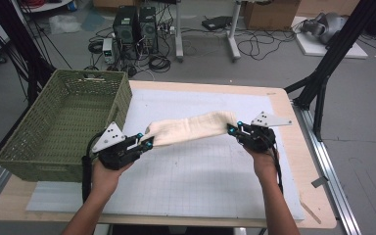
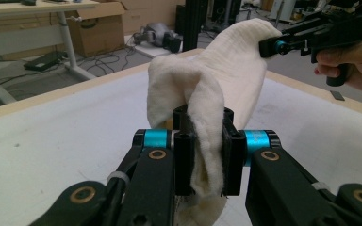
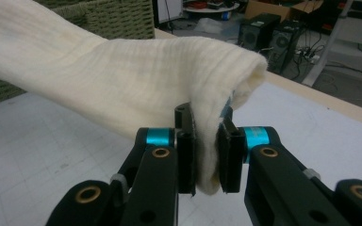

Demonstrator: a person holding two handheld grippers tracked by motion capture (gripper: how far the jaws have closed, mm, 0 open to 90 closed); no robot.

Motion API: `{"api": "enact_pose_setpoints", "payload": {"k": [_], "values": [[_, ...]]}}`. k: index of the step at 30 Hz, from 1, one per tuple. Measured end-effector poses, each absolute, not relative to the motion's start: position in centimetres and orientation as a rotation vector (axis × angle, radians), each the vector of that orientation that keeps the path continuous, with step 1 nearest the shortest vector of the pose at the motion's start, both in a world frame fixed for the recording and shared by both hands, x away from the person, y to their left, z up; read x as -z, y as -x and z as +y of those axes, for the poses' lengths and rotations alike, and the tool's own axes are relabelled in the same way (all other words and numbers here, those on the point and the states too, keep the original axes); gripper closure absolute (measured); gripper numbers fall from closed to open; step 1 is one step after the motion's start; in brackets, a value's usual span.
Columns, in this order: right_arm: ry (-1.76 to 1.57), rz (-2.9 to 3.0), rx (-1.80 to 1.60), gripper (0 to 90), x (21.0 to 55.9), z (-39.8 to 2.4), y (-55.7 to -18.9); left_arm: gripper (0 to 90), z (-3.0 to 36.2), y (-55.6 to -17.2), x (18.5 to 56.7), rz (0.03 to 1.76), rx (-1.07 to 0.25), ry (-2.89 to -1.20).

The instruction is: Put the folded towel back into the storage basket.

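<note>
Item: cream towel, long axis L–R above bench btwn your grippers, left gripper & right gripper jaws each clamped on an end; basket nearer left.

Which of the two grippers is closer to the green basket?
The left gripper, clamped on the cream cloth beside the basket; the right gripper holds the far end.

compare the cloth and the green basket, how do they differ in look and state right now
The cloth is cream, soft and folded; the basket is green, woven and stiff. The cloth hangs stretched above the table between the left gripper and right gripper, both clamped on its ends; the basket sits on the table's left side, untouched and empty. Both are textured.
</note>
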State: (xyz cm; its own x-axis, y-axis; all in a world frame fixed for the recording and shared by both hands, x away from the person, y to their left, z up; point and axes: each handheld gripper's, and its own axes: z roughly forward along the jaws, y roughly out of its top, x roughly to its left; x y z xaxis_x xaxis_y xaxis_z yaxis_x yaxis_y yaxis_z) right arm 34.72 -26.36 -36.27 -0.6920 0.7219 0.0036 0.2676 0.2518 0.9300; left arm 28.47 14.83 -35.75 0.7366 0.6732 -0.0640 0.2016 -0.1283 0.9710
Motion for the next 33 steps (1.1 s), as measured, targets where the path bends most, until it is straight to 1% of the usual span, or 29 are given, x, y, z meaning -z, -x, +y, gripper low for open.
{"api": "enact_pose_setpoints", "payload": {"k": [16, 33], "values": [[-0.823, 2.102, -1.45, 80.4, 33.5, -23.9, -37.0, 79.5, 16.7, -27.9, 34.2, 0.711, -0.518, -1.626], [-0.768, 2.113, -1.441, 80.4, 30.8, -19.7, -39.9, 79.7, 19.2, -27.2, 32.9, 0.741, -0.583, -1.574]]}}
